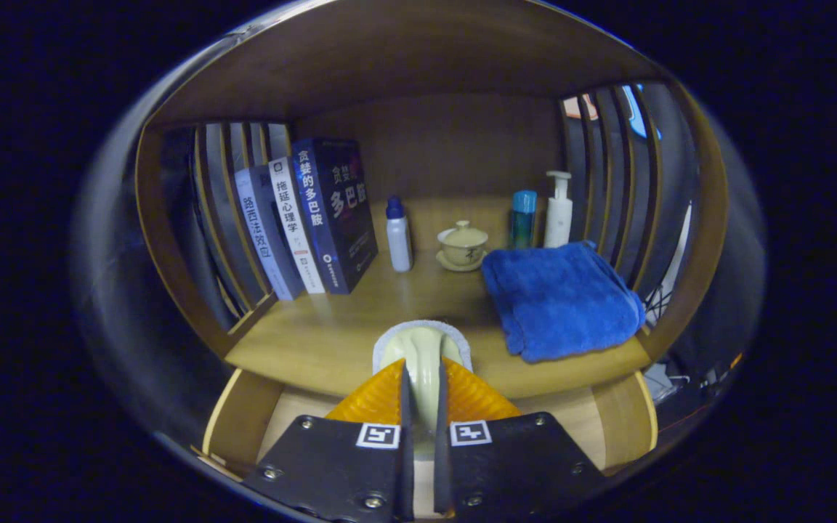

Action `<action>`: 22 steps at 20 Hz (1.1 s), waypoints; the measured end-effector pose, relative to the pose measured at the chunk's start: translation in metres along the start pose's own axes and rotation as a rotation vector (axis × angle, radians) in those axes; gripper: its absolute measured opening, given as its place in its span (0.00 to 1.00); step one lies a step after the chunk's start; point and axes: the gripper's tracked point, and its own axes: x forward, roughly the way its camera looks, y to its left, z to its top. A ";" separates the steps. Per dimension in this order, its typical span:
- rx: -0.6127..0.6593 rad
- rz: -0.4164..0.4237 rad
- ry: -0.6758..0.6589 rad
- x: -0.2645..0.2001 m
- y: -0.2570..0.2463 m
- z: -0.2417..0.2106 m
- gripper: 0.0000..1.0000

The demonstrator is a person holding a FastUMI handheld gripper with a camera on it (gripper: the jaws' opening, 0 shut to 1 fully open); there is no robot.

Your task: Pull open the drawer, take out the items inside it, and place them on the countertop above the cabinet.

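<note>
gripper (422,407) clamped tight on a pale cream long-handled brush with a grey pad (423,352), its head poking just past the fingertips, hovering over the wooden countertop (317,341), open drawer (244,414) underneath, folded blue towel (560,299) just off to the right

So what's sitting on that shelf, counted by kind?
Books: 3
Bottles: 3
Lidded cups on a saucer: 1
Blue towels: 1
Pale brush-like item held in the claw: 1
Total: 9
</note>
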 end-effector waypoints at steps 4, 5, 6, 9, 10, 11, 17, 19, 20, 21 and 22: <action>-0.001 -0.022 0.002 0.032 0.012 0.000 0.11; -0.001 -0.030 -0.006 0.037 0.012 0.001 0.11; 0.000 -0.042 -0.009 0.042 0.012 0.002 0.11; 0.002 -0.061 -0.012 0.053 0.010 0.002 0.11; 0.008 -0.066 -0.014 0.056 0.009 0.002 0.11; 0.012 -0.071 -0.016 0.059 0.009 0.002 0.11; -0.010 -0.132 -0.125 0.086 0.007 0.016 0.12; -0.003 -0.148 -0.157 0.093 0.007 0.021 0.12; -0.003 -0.151 -0.172 0.096 0.007 0.023 0.12; -0.006 -0.153 -0.186 0.099 0.007 0.025 0.11; -0.015 -0.154 -0.202 0.102 0.008 0.026 0.11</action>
